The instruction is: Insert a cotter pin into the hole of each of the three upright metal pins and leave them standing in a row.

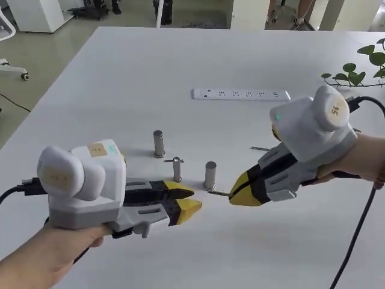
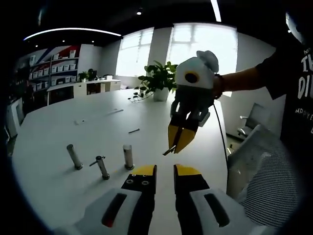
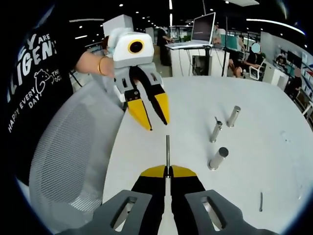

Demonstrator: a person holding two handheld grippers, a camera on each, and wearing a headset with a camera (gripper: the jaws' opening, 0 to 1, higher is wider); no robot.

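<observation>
Yellow-tipped, the right gripper (image 1: pixel 233 196) pinches a cotter pin (image 1: pixel 218 193) beside a metal pin (image 1: pixel 210 175) on the table (image 1: pixel 180 66); the left gripper (image 1: pixel 194 199) stands spread and empty.

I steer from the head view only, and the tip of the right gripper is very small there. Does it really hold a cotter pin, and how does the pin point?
Observer: Yes. In the right gripper view the cotter pin sticks straight forward out of the right gripper, which is shut on it.
Operator: Is the left gripper free?
Observer: The left gripper view shows the left gripper open, with a clear gap and nothing in it.
Operator: Is anything else close by that I miss?
Observer: A grey mesh chair stands against the edge of the table.
</observation>
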